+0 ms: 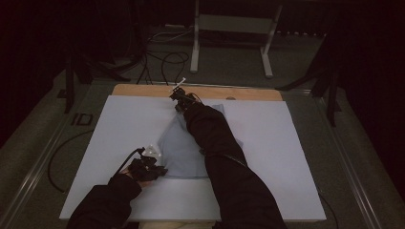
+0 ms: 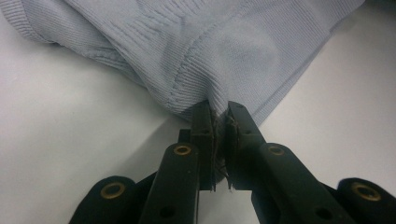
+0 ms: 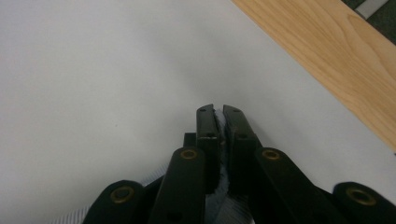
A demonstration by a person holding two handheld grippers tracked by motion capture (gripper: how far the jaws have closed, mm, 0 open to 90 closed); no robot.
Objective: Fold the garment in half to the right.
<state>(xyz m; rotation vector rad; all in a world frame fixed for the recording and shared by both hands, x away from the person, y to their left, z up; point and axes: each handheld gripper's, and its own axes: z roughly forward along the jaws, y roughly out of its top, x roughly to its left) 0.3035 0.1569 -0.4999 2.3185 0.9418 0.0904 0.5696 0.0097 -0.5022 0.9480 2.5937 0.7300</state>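
From the high view, a pale blue ribbed knit garment (image 1: pixel 184 150) lies crumpled on the white board (image 1: pixel 119 124) that covers the wooden table (image 1: pixel 143 89). The left gripper (image 1: pixel 155 164) sits at the cloth's near left corner, and the right gripper (image 1: pixel 181 98) reaches across to its far edge, with the dark sleeve (image 1: pixel 219 143) lying over the fabric between them.

In the left gripper view, the left gripper (image 2: pixel 220 109) has its jaws closed tight on a pinch of the garment (image 2: pixel 210 51), which bunches up directly ahead of the tips and fans away beyond them.

In the right gripper view, the right gripper (image 3: pixel 218 111) is likewise clamped, a thin sliver of the garment (image 3: pixel 219 122) showing between the jaws; ahead of it lies bare board, then the wood strip (image 3: pixel 336 60).

Both bites look shallow, so I judge a lift or stretch could pull the stretchy knit free, more likely on the right. The sleeve resting on the cloth could also drag it.
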